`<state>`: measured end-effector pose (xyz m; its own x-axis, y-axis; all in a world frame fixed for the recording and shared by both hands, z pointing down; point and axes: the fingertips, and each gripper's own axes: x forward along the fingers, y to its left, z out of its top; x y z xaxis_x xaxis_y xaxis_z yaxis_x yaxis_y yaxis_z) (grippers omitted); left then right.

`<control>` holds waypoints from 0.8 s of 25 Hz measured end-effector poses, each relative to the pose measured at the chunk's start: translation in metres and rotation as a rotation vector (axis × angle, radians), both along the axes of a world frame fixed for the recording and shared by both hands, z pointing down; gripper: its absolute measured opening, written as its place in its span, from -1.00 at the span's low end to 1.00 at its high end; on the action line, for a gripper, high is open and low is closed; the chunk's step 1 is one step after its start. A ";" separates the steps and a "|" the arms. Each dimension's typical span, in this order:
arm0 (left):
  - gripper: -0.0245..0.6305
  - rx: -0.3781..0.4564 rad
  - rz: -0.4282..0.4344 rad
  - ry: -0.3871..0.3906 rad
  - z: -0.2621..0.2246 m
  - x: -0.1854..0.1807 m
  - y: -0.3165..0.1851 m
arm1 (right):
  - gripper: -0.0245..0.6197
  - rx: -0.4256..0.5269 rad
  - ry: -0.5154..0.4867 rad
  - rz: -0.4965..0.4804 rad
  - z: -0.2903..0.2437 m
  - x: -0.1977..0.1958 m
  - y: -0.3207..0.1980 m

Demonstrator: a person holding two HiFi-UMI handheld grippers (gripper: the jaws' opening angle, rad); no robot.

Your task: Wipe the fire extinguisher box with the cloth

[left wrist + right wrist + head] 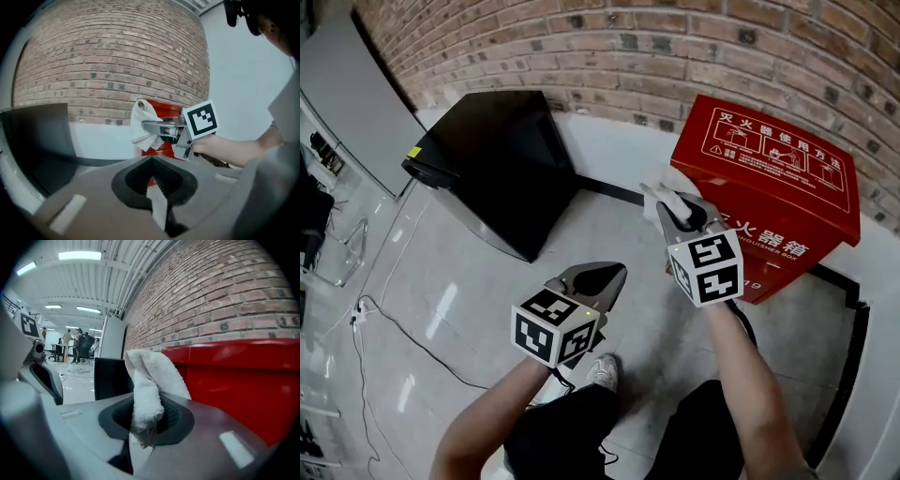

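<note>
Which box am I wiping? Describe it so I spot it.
Along the brick wall two boxes stand on the floor. The fire extinguisher box is beside the right gripper holding the white cloth. It is bright red with white print; the neighbouring box is plain black.

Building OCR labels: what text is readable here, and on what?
"灭火器使用方法": lid of fire extinguisher box.
"火器箱": box front, start hidden behind right hand-held gripper.
"NGUISHER BOX": beneath it, likewise cut off.
Lid pictogram captions, yellow sticker on black cabinet: too small.
</note>
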<state>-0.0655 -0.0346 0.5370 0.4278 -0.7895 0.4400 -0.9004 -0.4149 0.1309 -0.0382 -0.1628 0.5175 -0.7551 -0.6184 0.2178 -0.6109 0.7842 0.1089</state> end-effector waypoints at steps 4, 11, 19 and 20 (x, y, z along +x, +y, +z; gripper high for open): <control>-0.92 -0.011 0.022 -0.015 0.006 0.011 0.001 | -0.62 -0.001 0.038 0.054 0.024 0.035 0.002; -0.92 -0.006 0.151 -0.009 0.019 0.077 -0.023 | -0.63 0.032 0.084 0.169 0.043 0.147 0.008; -0.92 -0.005 0.310 -0.064 0.053 0.148 -0.047 | -0.63 0.014 0.136 0.360 0.069 0.289 0.011; -0.92 -0.008 0.311 -0.055 0.058 0.154 -0.048 | -0.63 -0.007 0.143 0.391 0.079 0.306 0.011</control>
<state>0.0886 -0.0828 0.5946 0.6239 -0.6211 0.4744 -0.7363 -0.6707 0.0901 0.2680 -0.1514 0.5968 -0.4254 -0.8507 0.3088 -0.8421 0.4971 0.2092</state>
